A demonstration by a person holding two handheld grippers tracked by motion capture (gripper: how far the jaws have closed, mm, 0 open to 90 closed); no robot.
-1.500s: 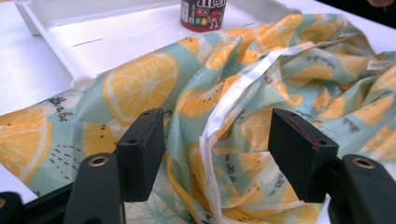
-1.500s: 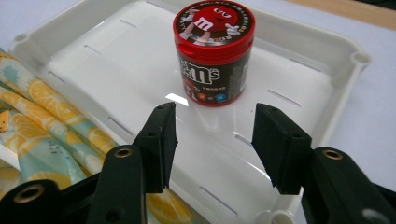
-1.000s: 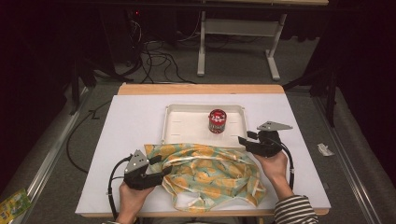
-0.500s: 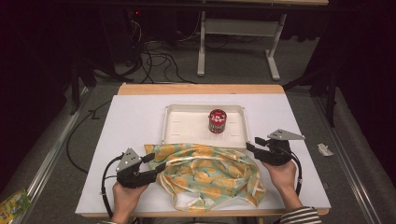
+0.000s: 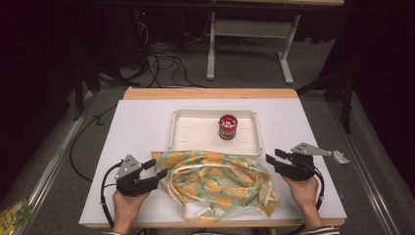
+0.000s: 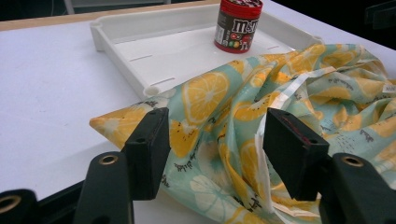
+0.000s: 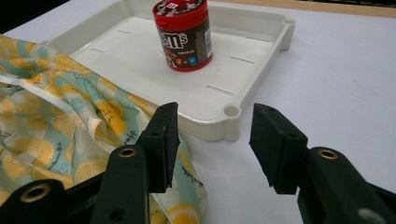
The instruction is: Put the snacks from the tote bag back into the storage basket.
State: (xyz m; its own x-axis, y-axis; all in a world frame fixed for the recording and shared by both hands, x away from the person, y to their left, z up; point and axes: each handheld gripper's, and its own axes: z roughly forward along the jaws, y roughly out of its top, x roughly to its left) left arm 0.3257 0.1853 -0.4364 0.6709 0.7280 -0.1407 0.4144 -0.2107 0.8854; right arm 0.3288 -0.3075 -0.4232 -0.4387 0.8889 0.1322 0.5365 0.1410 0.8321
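Two tools flank a crumpled cloth bag (image 5: pixel 218 183) on our white desk (image 5: pixel 137 127). Taking the middle of the desk as the clock centre in the high view, the bag, printed with orange slices on pale green, spreads from about 6 o'clock toward 7 and 5, its far edge touching the near rim of a white tray (image 5: pixel 195 129) that sits just past centre toward 12. Inside the tray, toward its 3 o'clock side, a red-lidded M&M's canister (image 5: pixel 227 127) stands upright.

Our left tool (image 5: pixel 155 170) lies at about 8 o'clock, held by our left hand (image 5: pixel 126 205) from below. Its jaws stand well apart, and in the left gripper view (image 6: pixel 212 154) a corner of the bag's fabric lies in the gap between them; the pads are not closed on it, and we cannot tell whether either one touches the cloth.

Our right tool (image 5: pixel 275 157) sits at about 4 o'clock, held by our right hand (image 5: pixel 303 191), with a striped sleeve (image 5: pixel 318 230) at the wrist. Its jaws are also wide apart with nothing held. In the right gripper view (image 7: pixel 212 140) the bag's edge lies beside one jaw, and the gap between the jaws frames bare desk and a corner of the tray.

A black cable (image 5: pixel 103 188) loops from the left tool toward the desk's near edge.
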